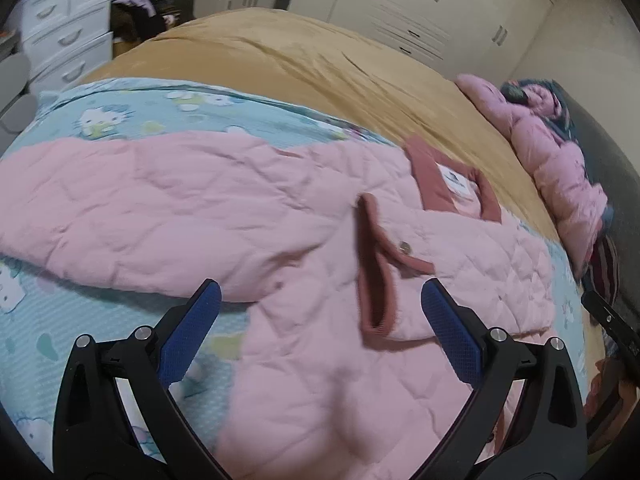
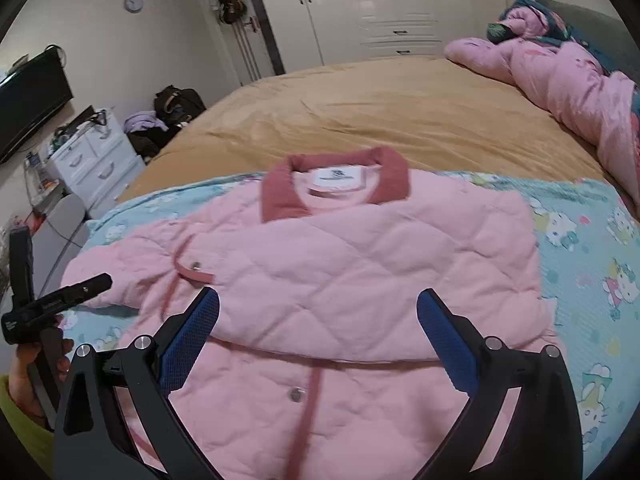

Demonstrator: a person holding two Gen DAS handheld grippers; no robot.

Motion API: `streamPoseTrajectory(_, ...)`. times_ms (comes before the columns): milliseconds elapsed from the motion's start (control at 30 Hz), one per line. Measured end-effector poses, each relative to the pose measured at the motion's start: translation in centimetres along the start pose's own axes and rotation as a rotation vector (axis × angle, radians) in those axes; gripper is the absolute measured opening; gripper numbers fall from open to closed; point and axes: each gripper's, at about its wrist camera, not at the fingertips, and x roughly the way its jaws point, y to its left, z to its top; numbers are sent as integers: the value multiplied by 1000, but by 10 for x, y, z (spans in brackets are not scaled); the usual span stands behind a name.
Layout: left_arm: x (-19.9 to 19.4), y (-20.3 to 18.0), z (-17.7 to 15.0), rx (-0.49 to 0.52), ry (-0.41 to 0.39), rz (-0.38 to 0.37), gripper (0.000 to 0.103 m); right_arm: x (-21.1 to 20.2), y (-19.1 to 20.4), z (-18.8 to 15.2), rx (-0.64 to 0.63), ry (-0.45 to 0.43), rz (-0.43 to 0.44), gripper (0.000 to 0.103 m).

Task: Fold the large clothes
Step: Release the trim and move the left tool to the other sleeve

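Note:
A pink quilted jacket [image 2: 360,276] with a dark pink collar [image 2: 336,188] lies on a light blue cartoon-print sheet [image 2: 580,260] on the bed. One sleeve is folded across its front. In the left wrist view the jacket [image 1: 200,200] spreads leftward, with its collar [image 1: 452,184] at the right and a dark pink cuff [image 1: 376,268] ahead. My left gripper [image 1: 320,308] is open and empty, just above the jacket. My right gripper [image 2: 318,312] is open and empty over the jacket's front. The left gripper's body [image 2: 56,304] shows at the left of the right wrist view.
A tan blanket [image 2: 400,120] covers the bed beyond the sheet. A pink puffy coat [image 2: 580,84] lies at the far right by the headboard. White drawers [image 2: 92,160] and a pile of bags and clothes [image 2: 168,116] stand left of the bed. Wardrobes [image 2: 380,8] line the back wall.

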Motion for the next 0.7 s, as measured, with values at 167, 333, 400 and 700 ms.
streamPoseTrajectory(167,-12,33,2,-63,-23,18,94,1,31,6,-34,-8,21,99)
streamPoseTrajectory(333,-21,66,3,-124,-37,40,94,8,62,10,-67,-8,47,99)
streamPoseTrajectory(400,-24,78,2,-144,-43,49,94,12,72,10,-80,-4,53,99)
streamPoseTrajectory(700,-36,129,0,-237,-64,77,94,31,126,5,-138,21,106,99)
